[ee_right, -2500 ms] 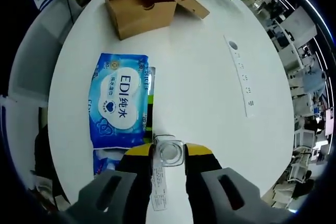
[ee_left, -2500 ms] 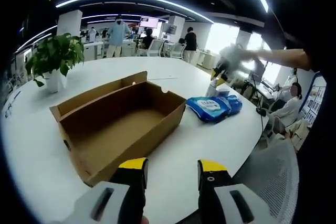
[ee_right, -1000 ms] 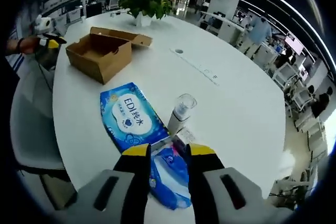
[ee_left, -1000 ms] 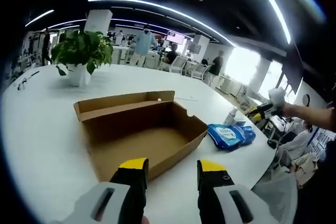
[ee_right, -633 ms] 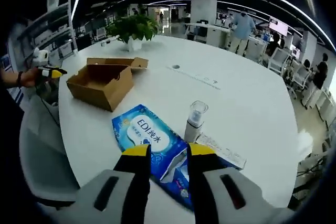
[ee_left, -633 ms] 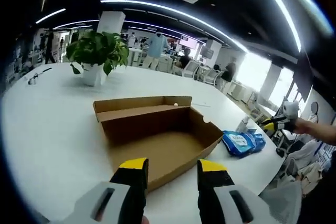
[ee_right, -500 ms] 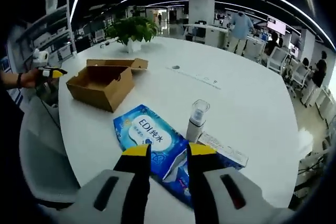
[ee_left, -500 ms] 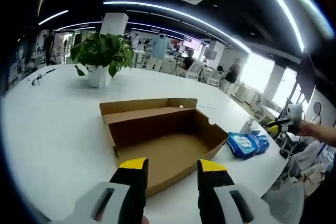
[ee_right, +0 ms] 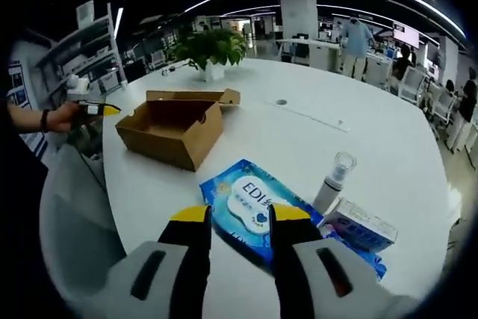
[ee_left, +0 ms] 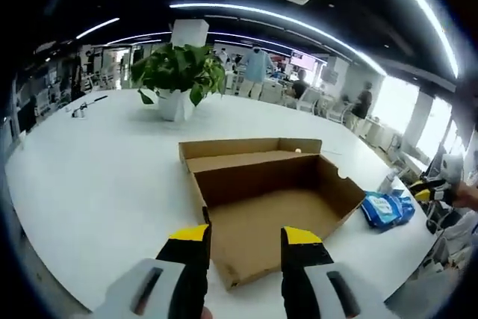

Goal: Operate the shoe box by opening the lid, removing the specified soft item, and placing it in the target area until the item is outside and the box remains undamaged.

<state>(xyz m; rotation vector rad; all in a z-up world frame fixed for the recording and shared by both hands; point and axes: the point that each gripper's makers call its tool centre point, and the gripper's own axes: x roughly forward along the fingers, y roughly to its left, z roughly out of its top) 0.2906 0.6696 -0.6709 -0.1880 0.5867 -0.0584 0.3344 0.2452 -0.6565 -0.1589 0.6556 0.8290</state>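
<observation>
Wipes pack point(ee_right: 252, 210) nearer now — just beyond parted right tongs point(ee_right: 236, 217)

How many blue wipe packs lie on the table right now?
2: the EDI wipe pack just ahead of the right tongs, and a second blue pack partly hidden under the small carton.

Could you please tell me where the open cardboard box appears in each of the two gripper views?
Left gripper view: the cardboard box lies low in the middle, just beyond the left gripper.
Right gripper view: the cardboard box sits left of the middle, beyond the blue wipes pack.
Shared landmark: the potted plant behind the box.
</observation>
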